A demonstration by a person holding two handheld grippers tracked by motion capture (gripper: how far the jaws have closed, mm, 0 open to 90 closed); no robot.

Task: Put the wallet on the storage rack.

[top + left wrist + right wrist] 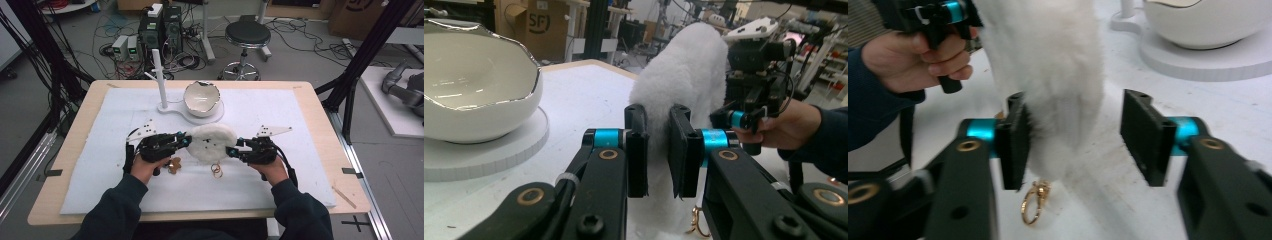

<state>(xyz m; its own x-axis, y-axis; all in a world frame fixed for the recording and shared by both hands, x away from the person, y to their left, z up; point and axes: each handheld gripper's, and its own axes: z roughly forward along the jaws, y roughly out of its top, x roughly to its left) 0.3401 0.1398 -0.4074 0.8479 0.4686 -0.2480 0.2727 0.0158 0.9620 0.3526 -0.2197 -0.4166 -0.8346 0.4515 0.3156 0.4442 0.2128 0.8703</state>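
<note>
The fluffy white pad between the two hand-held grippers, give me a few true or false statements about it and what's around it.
1. The left hand-held gripper is clamped on the fluffy pad. True.
2. The right hand-held gripper is shut tight on the pad. False: its jaws stand open, the pad touching just one.
3. A gold ring lies on the mat below the pad. True.
4. The white bowl lies upside down. False: it sits upright on its white stand.

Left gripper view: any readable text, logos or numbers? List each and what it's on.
"SF", a round logo on the cardboard box behind the white bowl.
The small label on top of that box: too small to read.
No other markings readable on the grippers or table.
</note>
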